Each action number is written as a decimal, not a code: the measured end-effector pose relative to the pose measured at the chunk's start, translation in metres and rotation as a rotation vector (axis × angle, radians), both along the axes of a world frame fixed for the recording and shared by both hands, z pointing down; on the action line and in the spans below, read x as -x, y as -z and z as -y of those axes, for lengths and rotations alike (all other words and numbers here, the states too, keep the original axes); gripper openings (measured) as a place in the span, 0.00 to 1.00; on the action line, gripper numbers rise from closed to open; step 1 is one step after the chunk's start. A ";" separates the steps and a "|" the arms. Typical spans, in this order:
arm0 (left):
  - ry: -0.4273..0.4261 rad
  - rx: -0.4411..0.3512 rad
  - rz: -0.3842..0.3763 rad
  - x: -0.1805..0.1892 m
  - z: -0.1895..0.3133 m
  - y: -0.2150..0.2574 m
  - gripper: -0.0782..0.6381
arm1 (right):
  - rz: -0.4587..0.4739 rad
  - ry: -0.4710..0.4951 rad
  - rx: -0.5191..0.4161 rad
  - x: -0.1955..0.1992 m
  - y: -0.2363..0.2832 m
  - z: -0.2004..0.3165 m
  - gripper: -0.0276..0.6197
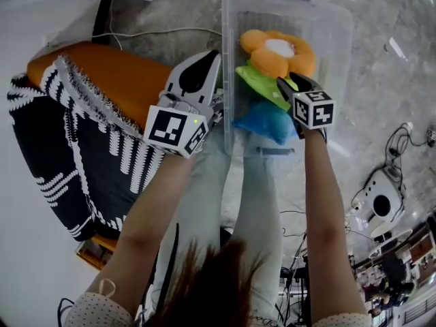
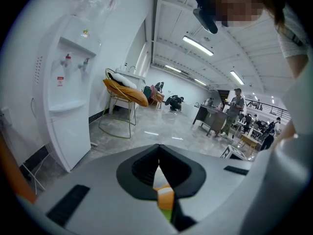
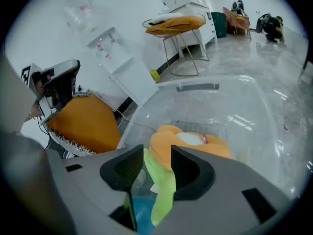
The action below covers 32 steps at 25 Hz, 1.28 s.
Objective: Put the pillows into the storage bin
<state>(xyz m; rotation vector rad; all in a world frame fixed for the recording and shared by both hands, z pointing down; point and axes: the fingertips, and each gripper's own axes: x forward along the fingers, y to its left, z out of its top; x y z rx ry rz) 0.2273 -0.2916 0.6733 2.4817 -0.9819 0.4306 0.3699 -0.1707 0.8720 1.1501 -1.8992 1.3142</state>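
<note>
right gripper (image 3: 157,163) has its fingers spread with the green pillow (image 1: 259,82) sitting between them down in the storage bin (image 1: 227,53), while left gripper (image 2: 158,163), fingers shut and empty, is nearer the striped pillow (image 1: 61,155).

A grey, marble-patterned floor (image 1: 381,80) carries everything. The clear plastic storage bin (image 1: 228,60) stands on it, with an orange seat (image 1: 122,73) just beside its left wall and a thin white cable (image 1: 163,33) running past the seat towards the bin. To the right, well apart, a white device (image 1: 381,199) lies among loose dark cords (image 1: 397,138).
</note>
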 end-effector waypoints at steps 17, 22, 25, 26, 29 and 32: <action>0.004 -0.237 0.019 -0.005 -0.001 0.259 0.11 | -0.066 -0.118 -0.434 -0.045 0.364 0.037 0.11; 0.036 -0.276 -0.017 0.011 -0.018 0.346 0.11 | -0.128 -0.088 -0.609 -0.037 0.489 0.026 0.08; 0.029 -0.332 -0.020 0.011 -0.032 0.394 0.11 | -0.174 -0.105 -0.731 -0.046 0.556 0.015 0.08; 0.025 -0.353 -0.018 0.012 -0.038 0.409 0.11 | -0.184 -0.114 -0.770 -0.050 0.577 0.011 0.07; 0.020 -0.412 -0.024 0.013 -0.053 0.451 0.11 | -0.168 -0.155 -0.884 -0.057 0.633 0.001 0.06; 0.035 -0.449 -0.047 0.011 -0.072 0.485 0.11 | -0.116 -0.218 -1.010 -0.066 0.685 -0.014 0.06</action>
